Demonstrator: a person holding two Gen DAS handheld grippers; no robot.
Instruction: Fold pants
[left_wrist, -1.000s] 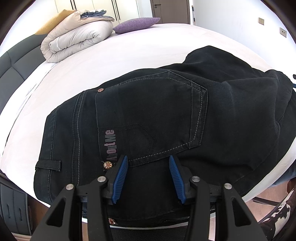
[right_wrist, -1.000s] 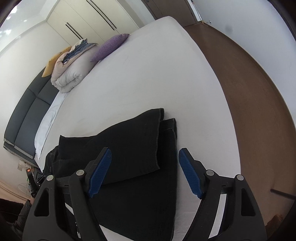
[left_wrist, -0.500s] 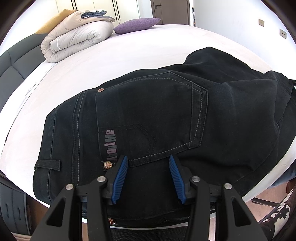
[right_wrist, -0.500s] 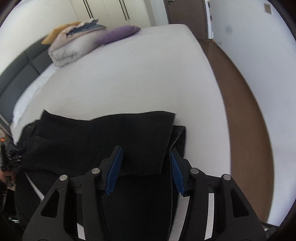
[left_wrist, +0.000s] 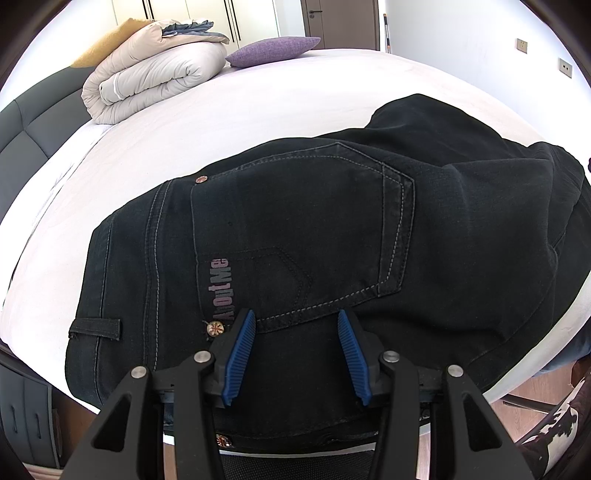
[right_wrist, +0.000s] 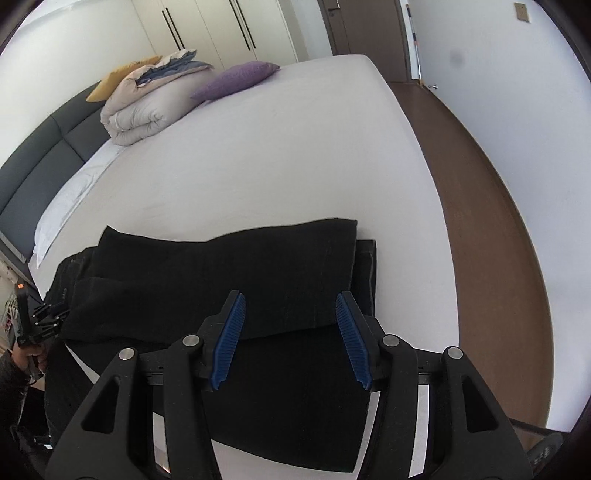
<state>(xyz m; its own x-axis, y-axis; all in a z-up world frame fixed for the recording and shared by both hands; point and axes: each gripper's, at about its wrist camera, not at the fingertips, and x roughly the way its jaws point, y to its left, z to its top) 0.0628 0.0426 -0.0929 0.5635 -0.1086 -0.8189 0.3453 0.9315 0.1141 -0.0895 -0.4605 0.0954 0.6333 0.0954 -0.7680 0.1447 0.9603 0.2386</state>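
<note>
the big white bed (right_wrist: 280, 162) holds everything. far back on it sit a rolled-up duvet (left_wrist: 155, 77) and a purple pillow (right_wrist: 236, 79), well apart from the work.

the black pants (left_wrist: 295, 229) lie near the front edge of the bed. the waist end, with its back pocket (left_wrist: 295, 225) facing up, is in the left view. in the right view the leg ends (right_wrist: 325, 269) lie one over the other, but not lined up. the top one stops short of the one under it.

the left gripper (left_wrist: 296, 357) hangs over the waist part, jaws apart. no cloth is pinched between the blue pads. the right gripper (right_wrist: 288, 336) hangs over the leg ends. its jaws have just been closing and now stand partly apart, with nothing squeezed in them.

what could go wrong: if the right gripper grabs only the top leg, the bottom one stays behind and the fold comes out crooked. the waist also lies right at the bed edge, so a hard pull could drag the pants off onto the floor (right_wrist: 491, 229).
</note>
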